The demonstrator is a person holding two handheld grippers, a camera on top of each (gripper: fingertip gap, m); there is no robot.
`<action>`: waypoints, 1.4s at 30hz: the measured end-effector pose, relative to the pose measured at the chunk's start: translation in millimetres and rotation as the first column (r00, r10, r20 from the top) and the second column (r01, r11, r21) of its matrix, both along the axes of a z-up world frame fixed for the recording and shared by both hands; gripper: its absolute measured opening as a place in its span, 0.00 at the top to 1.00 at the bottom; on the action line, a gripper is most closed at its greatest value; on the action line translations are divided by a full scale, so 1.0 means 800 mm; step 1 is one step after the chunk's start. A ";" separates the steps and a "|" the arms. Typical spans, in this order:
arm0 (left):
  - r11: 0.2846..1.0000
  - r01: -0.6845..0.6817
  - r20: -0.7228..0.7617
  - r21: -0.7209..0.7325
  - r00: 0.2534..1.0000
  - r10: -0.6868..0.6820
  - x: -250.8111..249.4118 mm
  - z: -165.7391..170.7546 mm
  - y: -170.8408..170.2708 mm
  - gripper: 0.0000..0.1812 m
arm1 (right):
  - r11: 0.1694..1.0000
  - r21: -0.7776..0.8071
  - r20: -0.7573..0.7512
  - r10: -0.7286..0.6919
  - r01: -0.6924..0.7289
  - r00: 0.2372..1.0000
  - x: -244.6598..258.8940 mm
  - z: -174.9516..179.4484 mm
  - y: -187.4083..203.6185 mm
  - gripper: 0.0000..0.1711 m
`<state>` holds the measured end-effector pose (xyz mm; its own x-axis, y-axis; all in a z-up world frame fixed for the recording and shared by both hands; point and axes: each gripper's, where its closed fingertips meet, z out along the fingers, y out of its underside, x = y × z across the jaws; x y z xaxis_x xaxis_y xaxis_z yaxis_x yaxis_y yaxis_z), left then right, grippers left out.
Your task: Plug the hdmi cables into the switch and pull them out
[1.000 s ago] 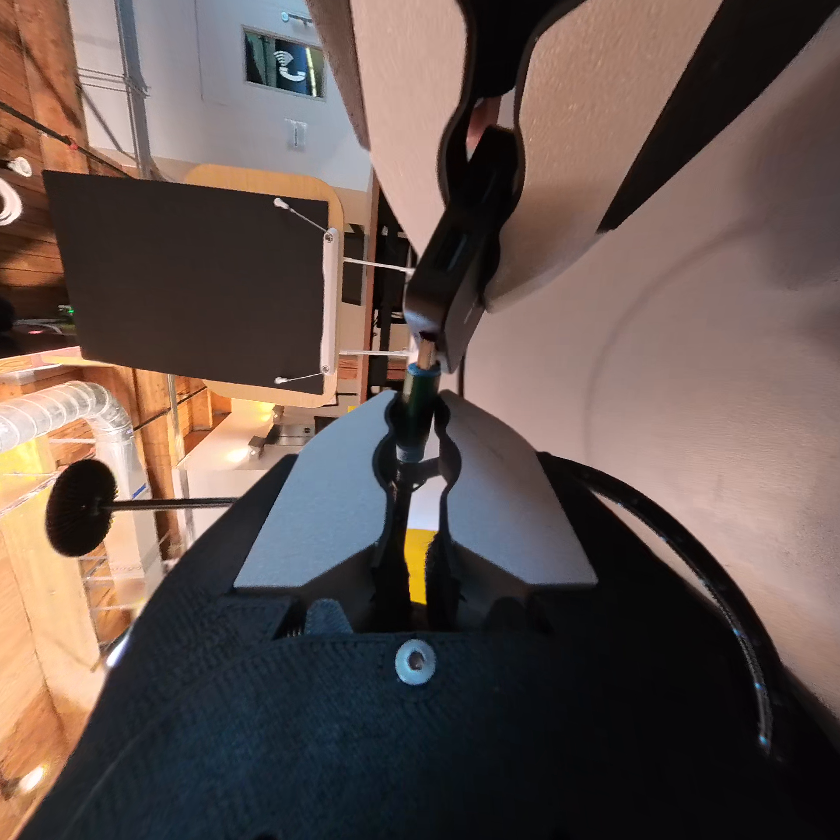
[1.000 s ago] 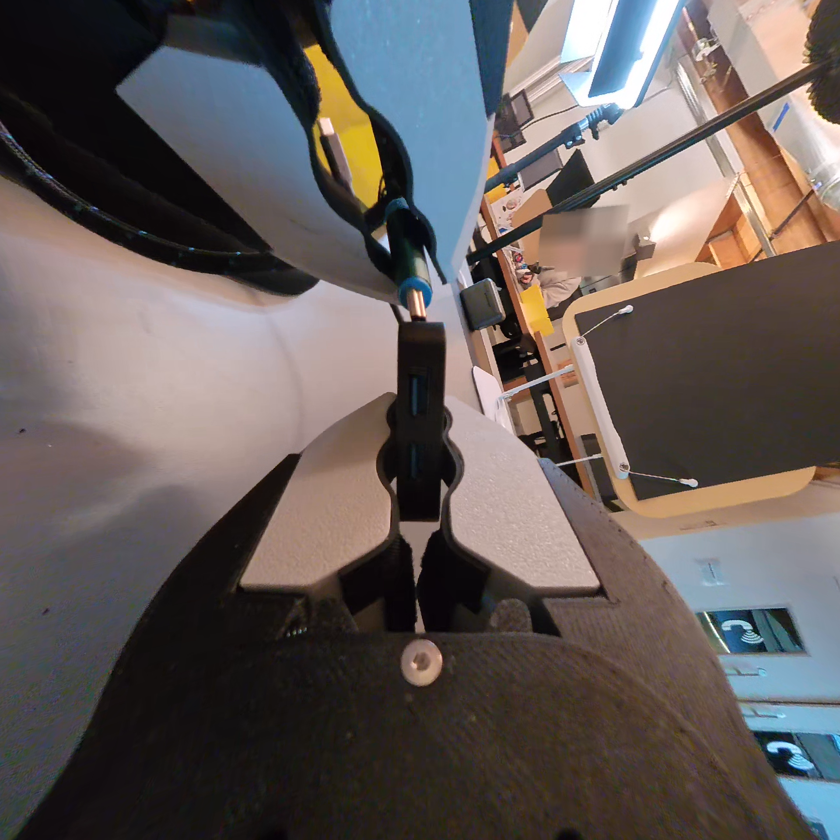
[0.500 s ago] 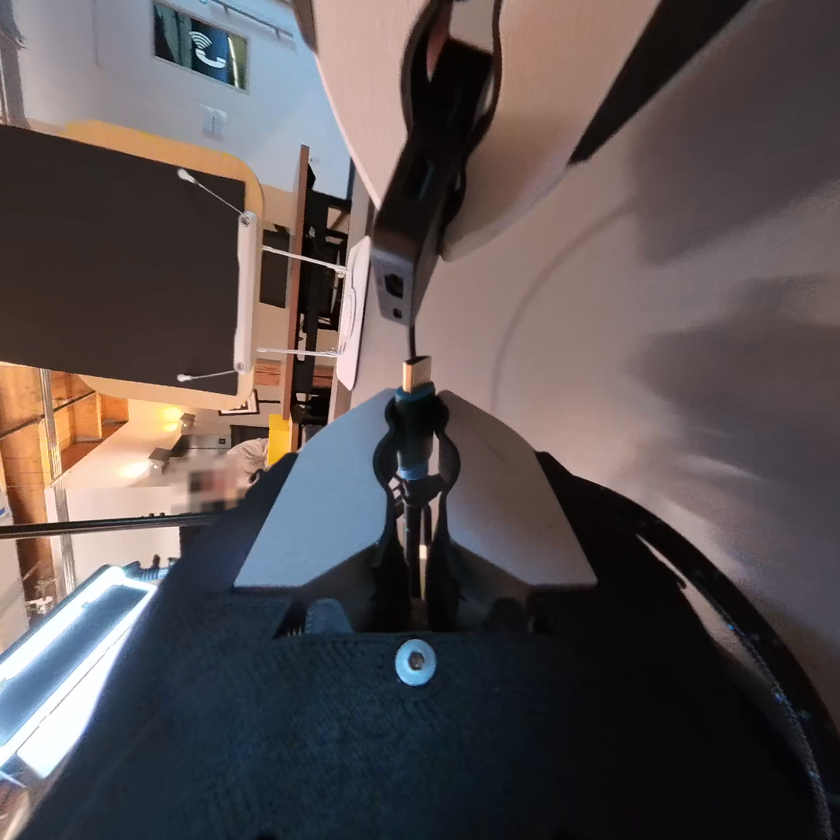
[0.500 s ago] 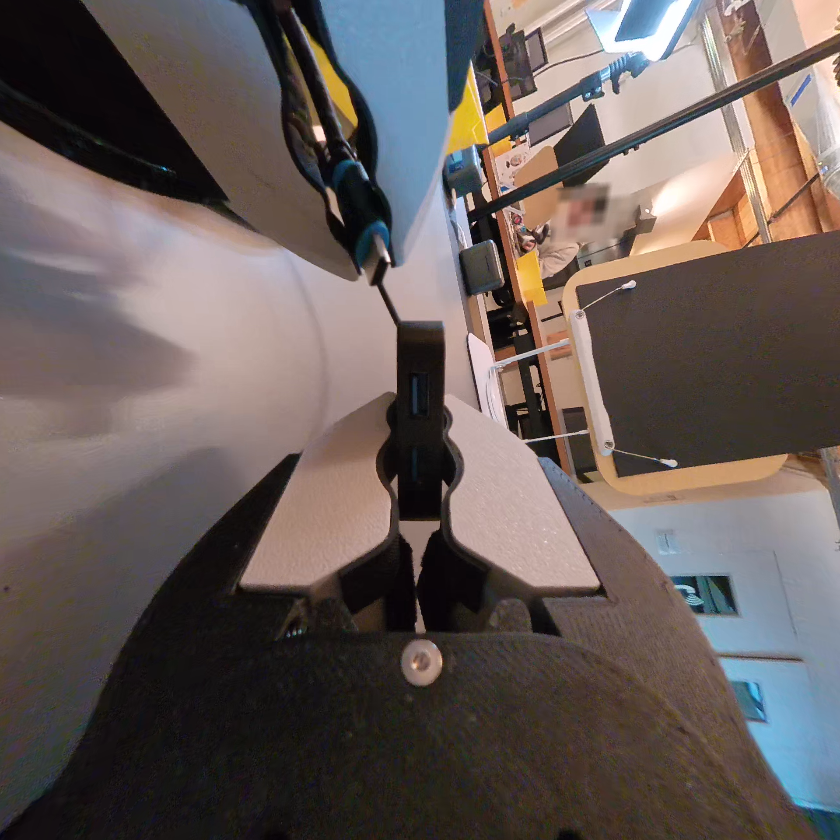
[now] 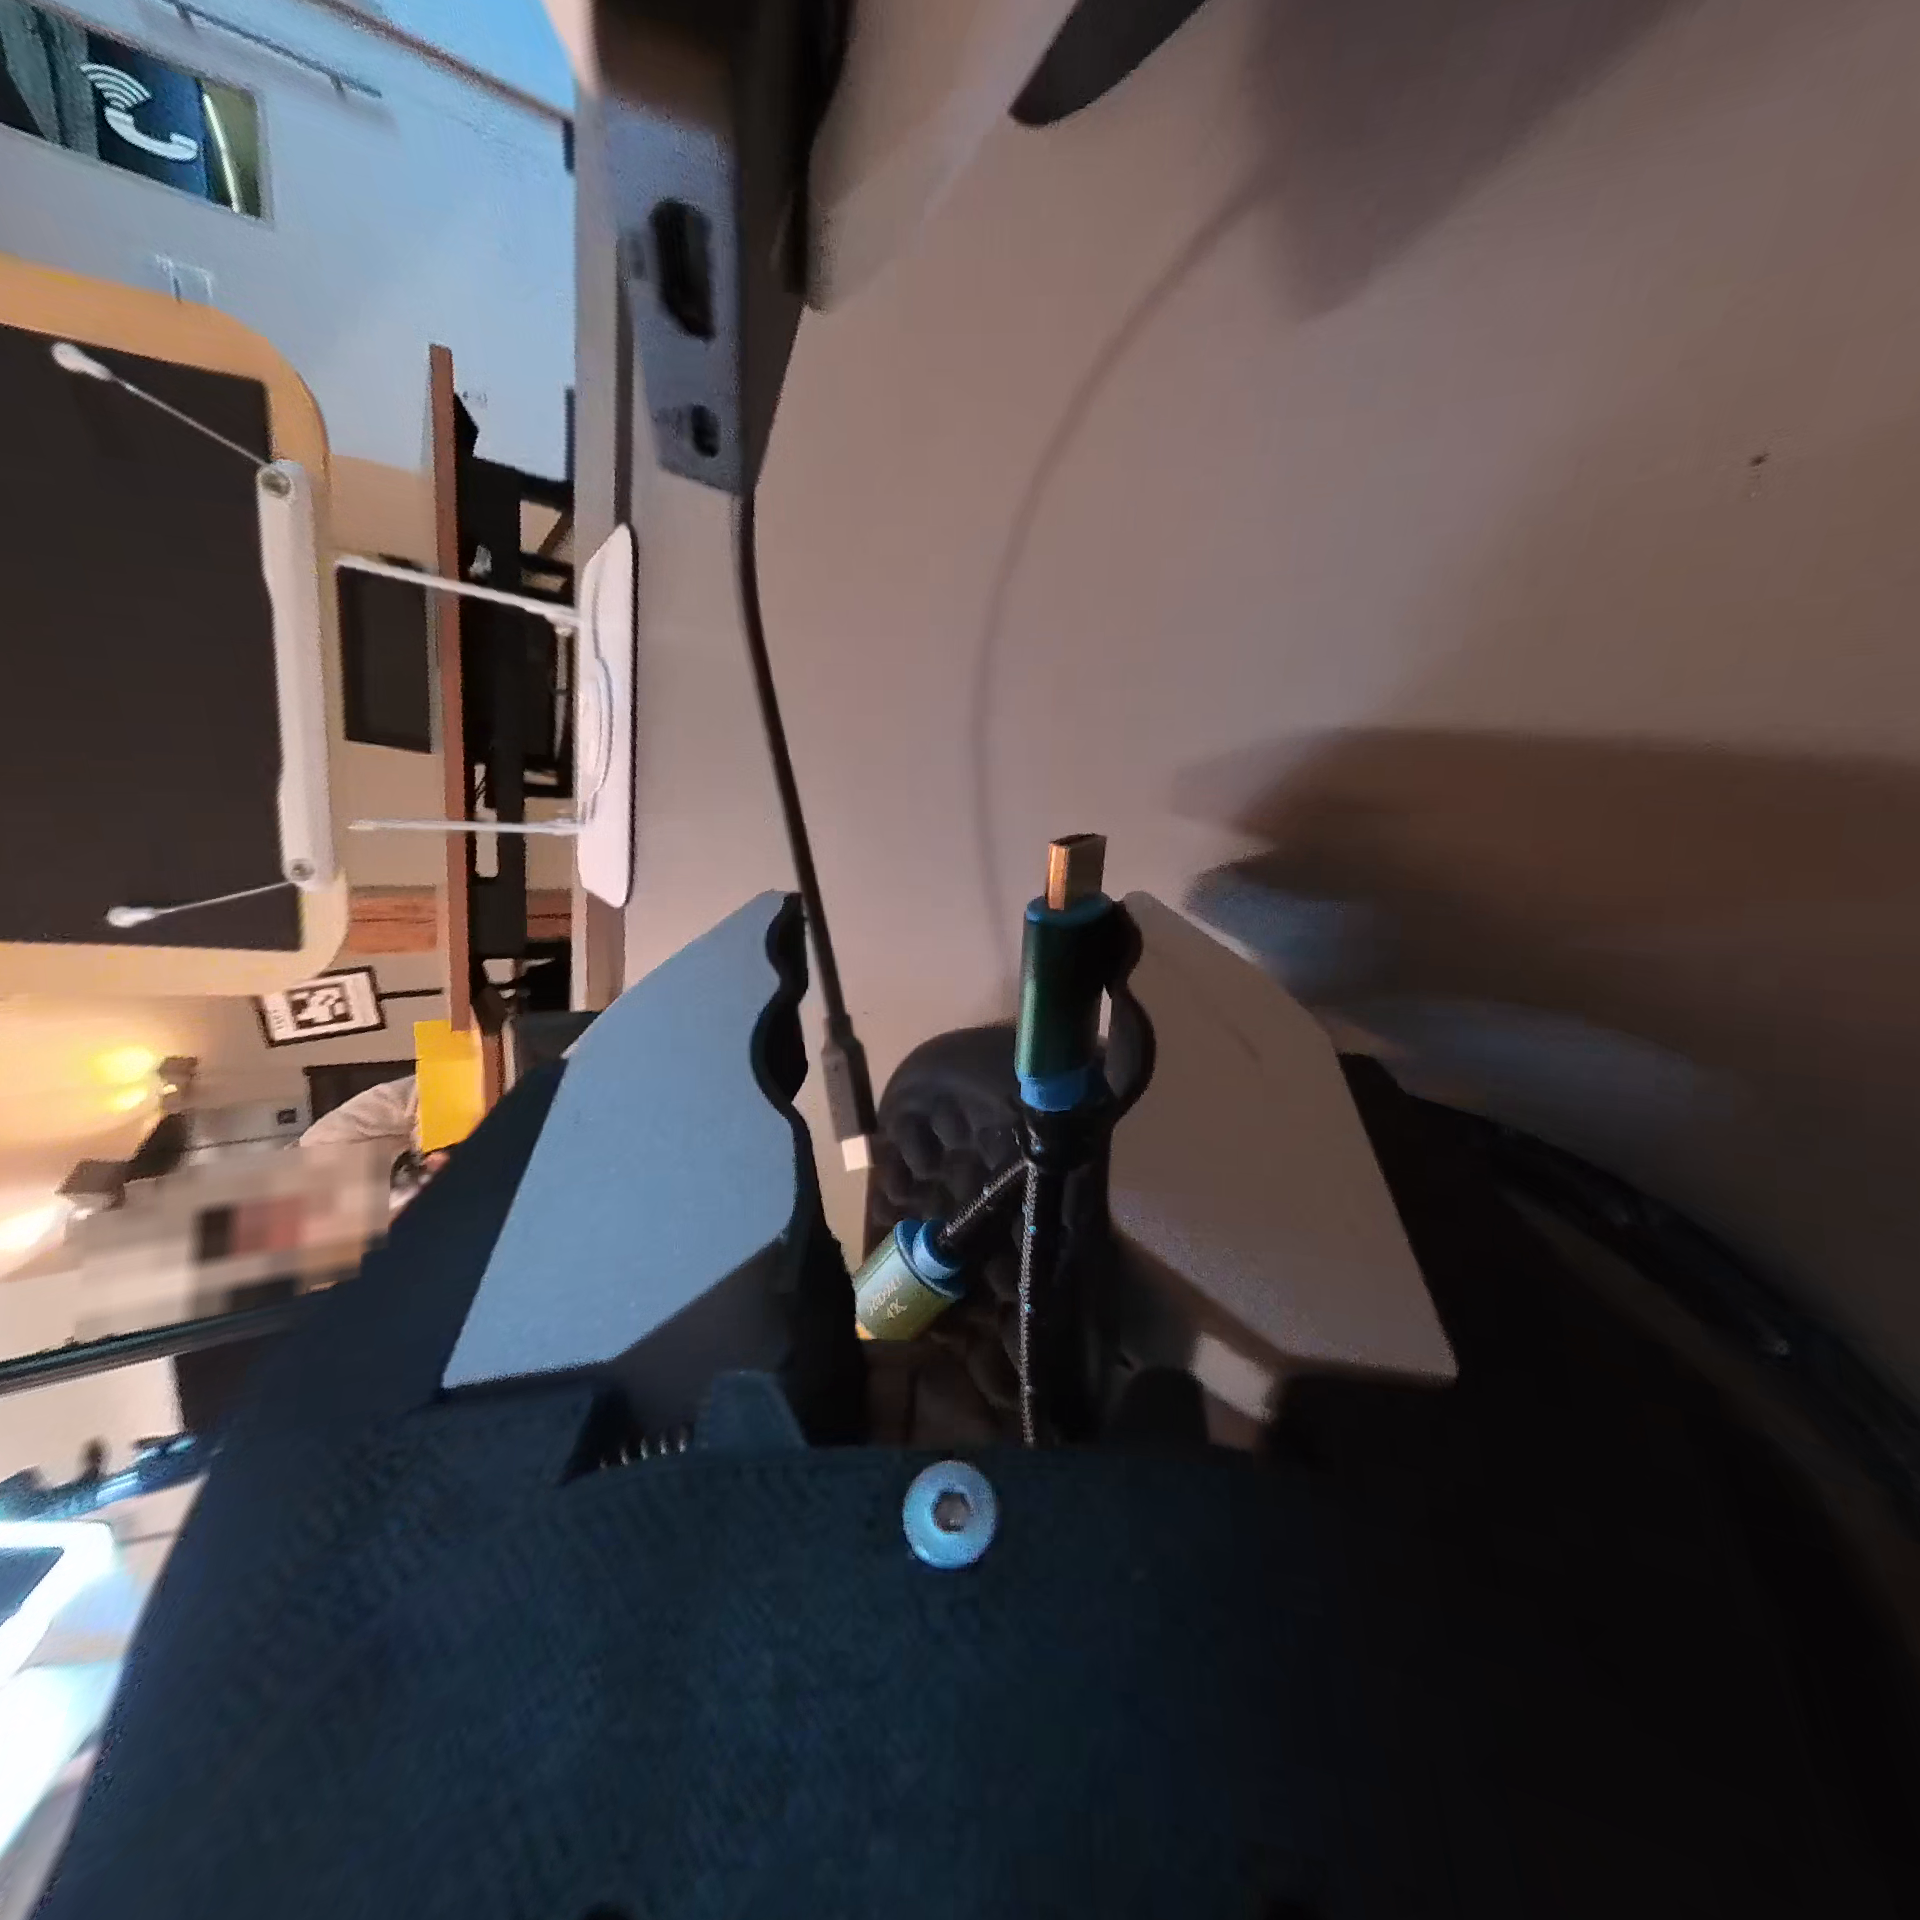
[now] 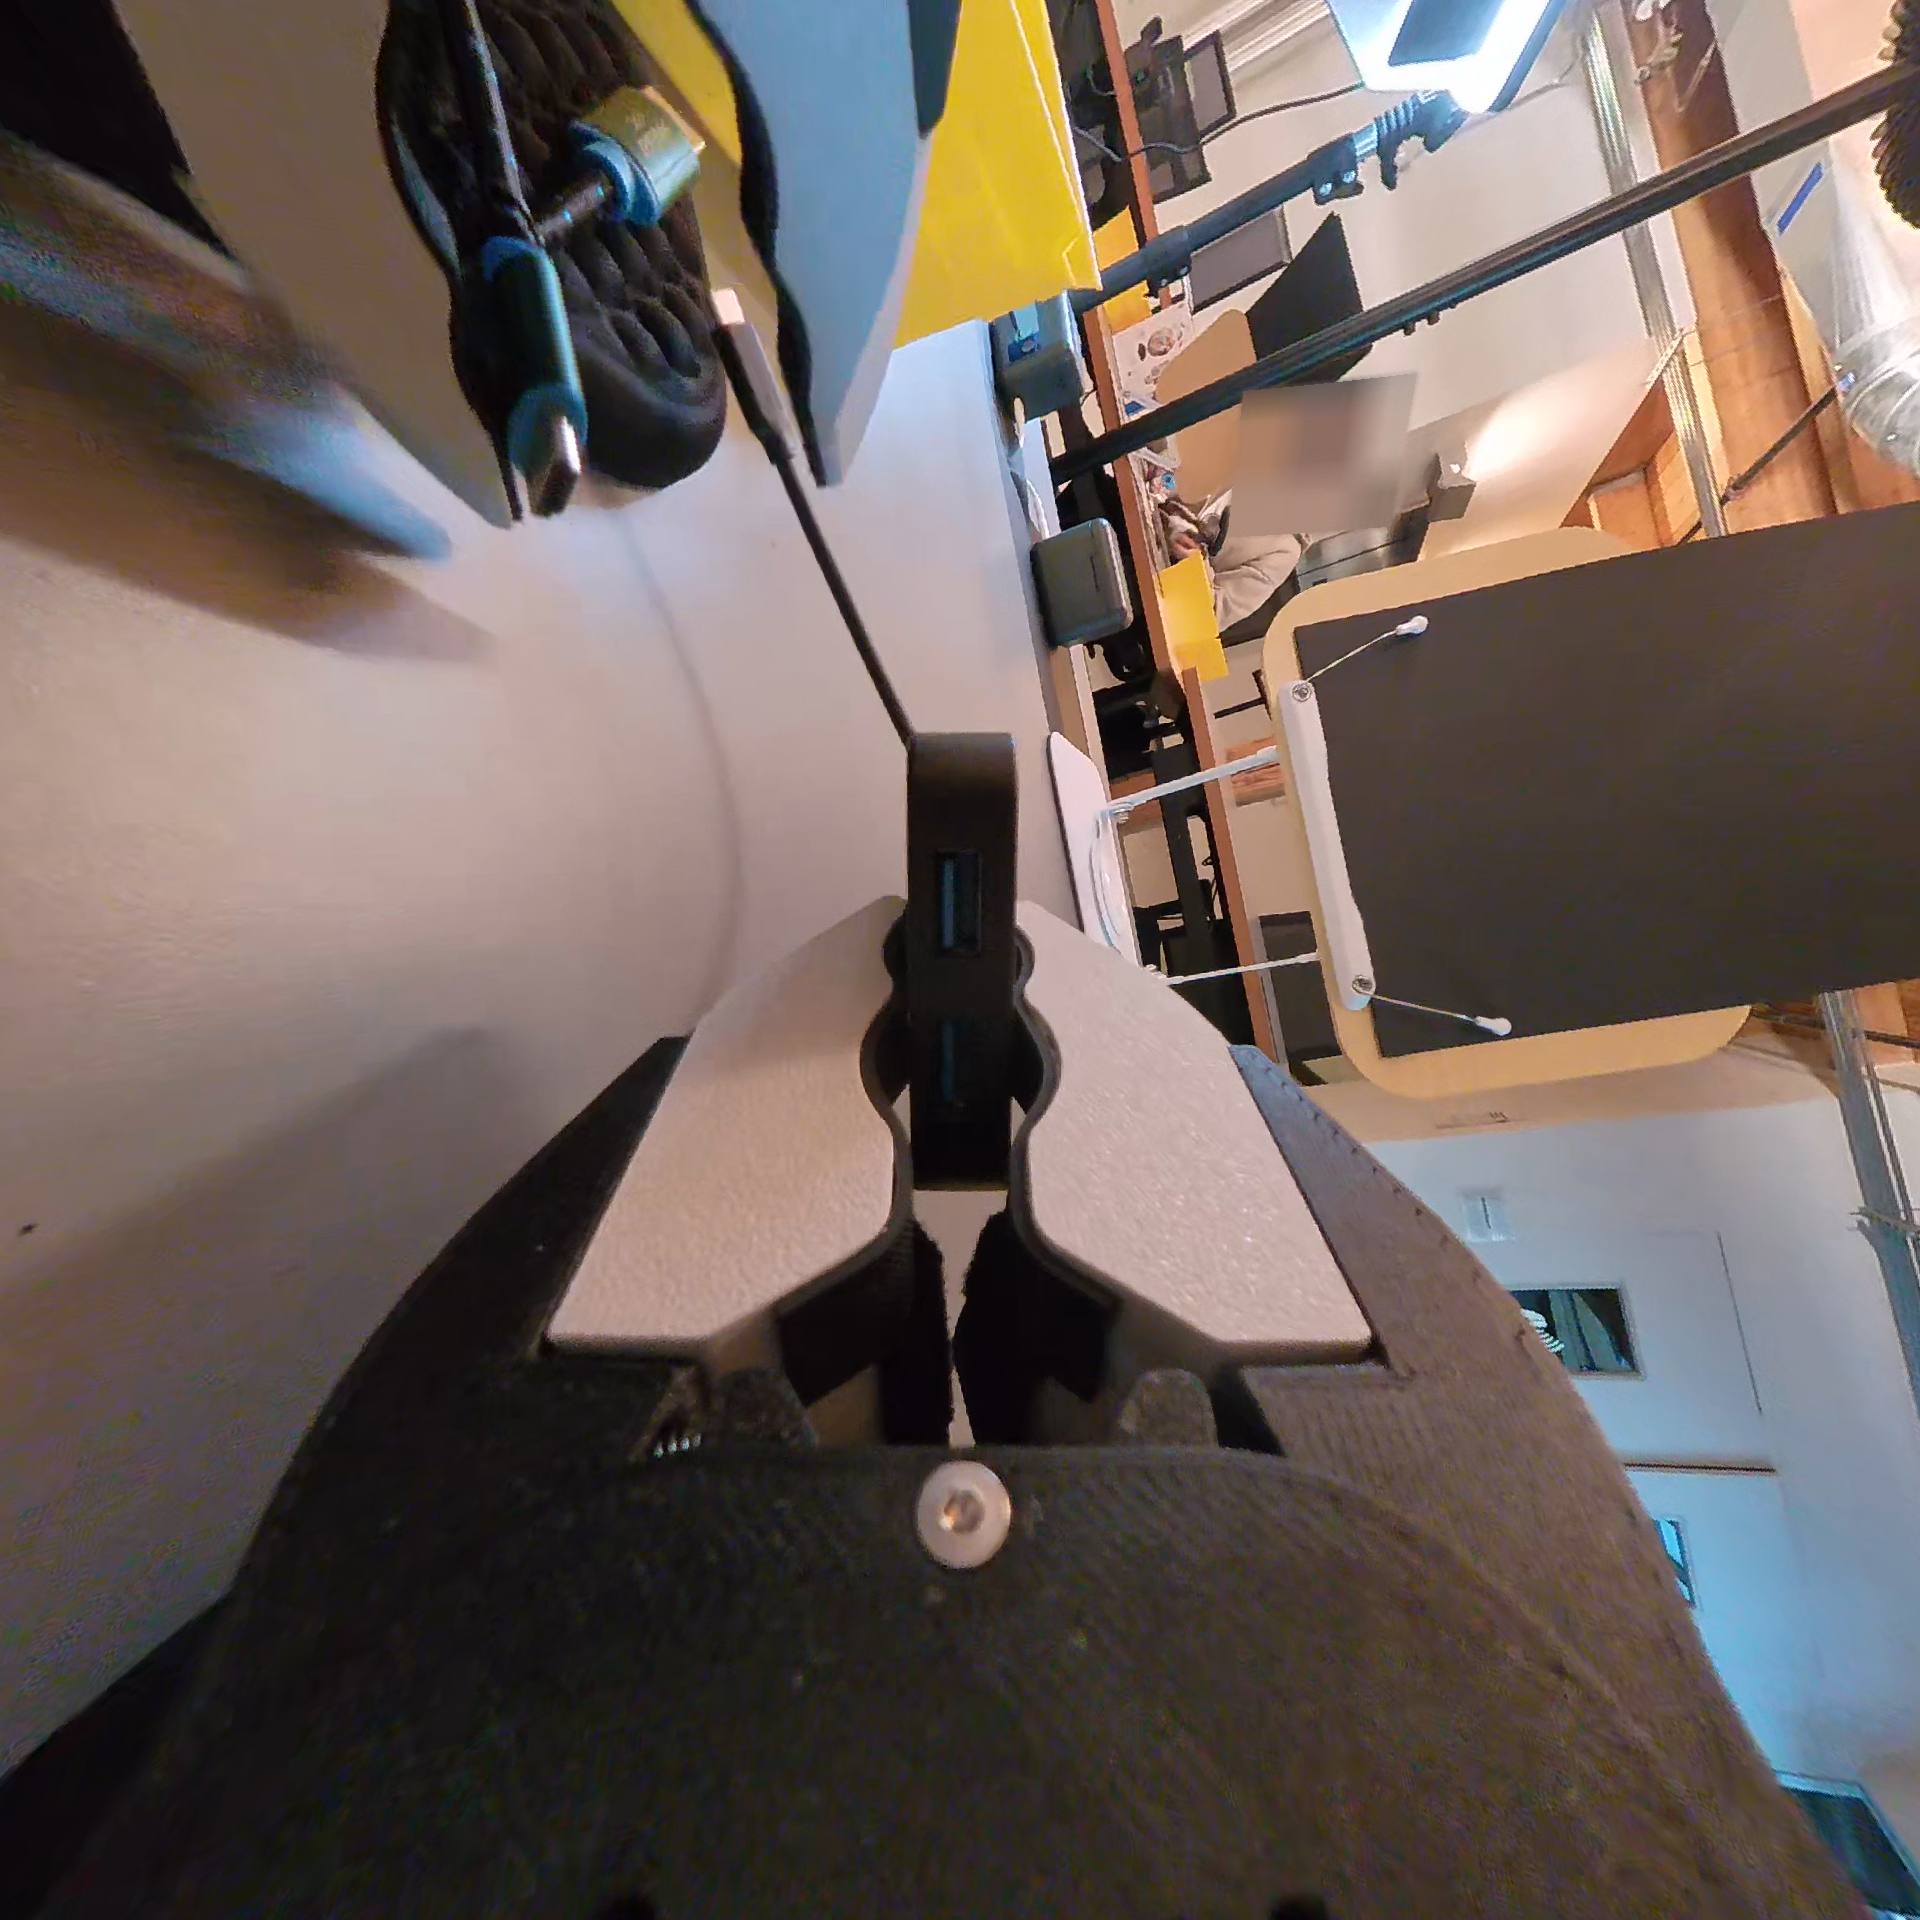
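On my left wrist view, the black acoustic panel [image 5: 135, 644] with its pale wooden border fills the far left, and just right of it the edge of the white table [image 5: 1351, 571] runs up the frame; my left gripper [image 5: 961, 914] stands with its fingers spread wide, the HDMI plug [image 5: 1060, 987], green-bodied with a gold tip, leaning against the inner face of the right finger [image 5: 1247, 1122] only, nothing pinching it. A second green HDMI plug [image 5: 902, 1299] lies lower in the gap, and the thin black cable with its small USB-C end [image 5: 847, 1081] hangs beside the left finger [image 5: 665, 1122]. Up top the switch [image 5: 686, 312] shows its ports, well apart from the gold tip. On my right wrist view, the table [image 6: 312, 935] sits left, the opposite gripper [image 6: 644, 457] hangs at upper left with the HDMI plug [image 6: 545, 384] in its gap, and my right gripper [image 6: 956, 914] is clamped narrowly on the black switch [image 6: 961, 831], which stands upright between the fingers
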<state>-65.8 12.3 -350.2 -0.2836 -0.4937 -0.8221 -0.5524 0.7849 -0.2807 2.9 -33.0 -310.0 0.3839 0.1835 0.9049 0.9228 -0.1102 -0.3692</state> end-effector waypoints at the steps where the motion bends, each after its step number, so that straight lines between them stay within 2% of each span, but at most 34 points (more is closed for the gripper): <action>1: 0.999 0.015 0.011 -0.039 1.000 -0.015 -0.003 0.001 -0.001 0.68 | 1.000 -0.002 0.001 0.003 -0.003 1.000 0.000 -0.001 -0.001 0.92; 3: 0.988 0.047 0.018 -0.148 0.999 -0.045 -0.010 -0.001 -0.005 0.65 | 1.000 -0.003 0.005 0.009 -0.009 1.000 -0.001 -0.004 -0.002 0.92; 7: 0.945 0.090 0.052 -0.315 0.996 -0.078 -0.015 -0.004 -0.004 0.66 | 1.000 0.003 0.015 0.007 -0.007 1.000 -0.001 -0.003 -0.002 0.92; 9: 0.933 0.097 0.055 -0.345 0.995 -0.083 -0.020 -0.003 -0.001 0.67 | 1.000 0.010 0.017 0.009 -0.009 1.000 -0.001 -0.001 -0.003 0.92; 12: 0.926 0.093 0.036 -0.367 0.996 -0.085 -0.027 -0.006 0.000 0.76 | 1.000 0.020 0.018 0.012 -0.012 1.000 0.000 0.002 -0.004 0.92; 16: 0.949 0.044 0.046 -0.314 0.998 -0.031 -0.027 -0.008 0.016 0.91 | 1.000 0.024 0.021 0.015 -0.016 1.000 0.000 0.002 -0.006 0.92; 19: 0.940 0.043 0.090 -0.339 0.996 -0.013 -0.027 -0.005 0.021 0.90 | 0.999 0.029 0.029 0.024 -0.025 0.999 -0.002 0.003 -0.007 0.92; 21: 0.953 0.034 0.141 -0.302 0.990 0.009 -0.027 0.006 0.029 0.76 | 0.999 0.031 0.034 0.025 -0.026 0.999 -0.002 0.004 -0.007 0.92; 22: 0.956 0.047 0.141 -0.291 0.990 -0.005 -0.029 0.010 0.030 0.72 | 0.999 0.031 0.034 0.025 -0.026 0.999 -0.001 0.004 -0.007 0.92; 26: 0.954 0.034 0.073 -0.297 0.997 -0.013 -0.041 0.012 0.036 0.72 | 0.999 0.034 0.038 0.028 -0.030 0.999 -0.002 0.005 -0.006 0.92; 30: 0.925 0.010 -0.002 -0.381 1.000 -0.011 -0.052 0.005 0.036 0.75 | 0.999 0.036 0.043 0.033 -0.034 0.999 -0.003 0.004 -0.006 0.92; 34: 0.927 -0.042 -0.052 -0.373 0.998 0.024 -0.059 -0.007 0.044 0.91 | 0.998 0.044 0.059 0.042 -0.045 0.997 -0.005 0.007 -0.007 0.92; 38: 0.909 -0.056 -0.029 -0.412 0.998 0.048 -0.058 -0.011 0.047 0.91 | 0.997 0.053 0.056 0.045 -0.048 0.997 -0.005 0.009 -0.009 0.92; 40: 0.927 -0.034 -0.004 -0.373 0.999 0.034 -0.055 -0.009 0.048 0.92 | 0.998 0.054 0.026 0.035 -0.036 0.999 -0.003 0.009 -0.008 0.92; 42: 0.968 -0.041 0.031 -0.248 0.998 0.050 -0.050 -0.004 0.053 0.93 | 0.999 0.049 0.012 0.018 -0.019 1.000 -0.001 0.007 -0.007 0.92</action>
<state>-106.0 54.6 -353.5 -0.2282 -0.6945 -0.6824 -0.5716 0.6629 -0.4835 2.2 -38.5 -304.4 0.3706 0.1457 0.9173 0.9286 -0.0750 -0.3633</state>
